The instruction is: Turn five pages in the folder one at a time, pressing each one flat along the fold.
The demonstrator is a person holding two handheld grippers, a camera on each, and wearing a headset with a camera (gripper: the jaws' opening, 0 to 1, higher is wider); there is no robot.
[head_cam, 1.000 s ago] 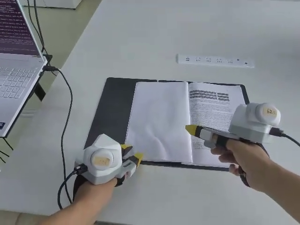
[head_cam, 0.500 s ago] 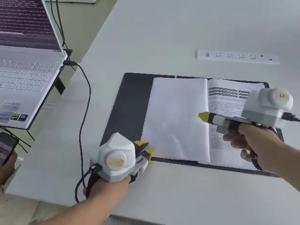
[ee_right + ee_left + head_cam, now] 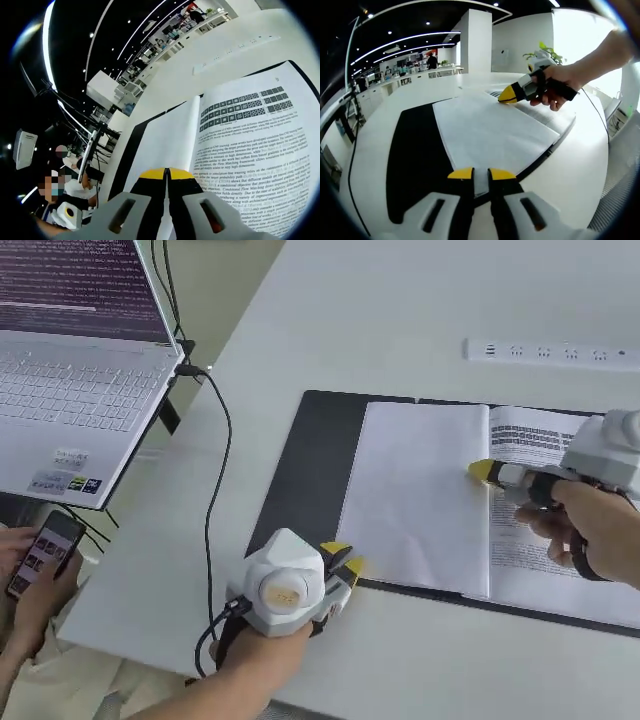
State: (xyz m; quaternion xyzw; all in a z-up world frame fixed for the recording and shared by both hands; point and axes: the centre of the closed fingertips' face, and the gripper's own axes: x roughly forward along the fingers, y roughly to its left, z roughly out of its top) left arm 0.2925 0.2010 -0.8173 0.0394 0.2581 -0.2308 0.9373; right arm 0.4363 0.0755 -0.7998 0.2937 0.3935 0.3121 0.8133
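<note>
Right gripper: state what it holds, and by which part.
Nothing held: the right gripper is shut empty, its tips over the fold of the folder.

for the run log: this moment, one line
folder open | right gripper shut at fold | left gripper slightly open by page edge

The left gripper (image 3: 481, 174) sits at the near edge of the open black folder (image 3: 410, 160). Its yellow-tipped fingers (image 3: 461, 174) stand a narrow gap apart over the near edge of the folder's blank white page (image 3: 485, 130). Farther across the folder, by its fold, the right gripper (image 3: 506, 95), held in a hand (image 3: 555, 90), has its yellow tips together, down at the paper. The folder lies flat on the white surface (image 3: 580, 170).
</note>
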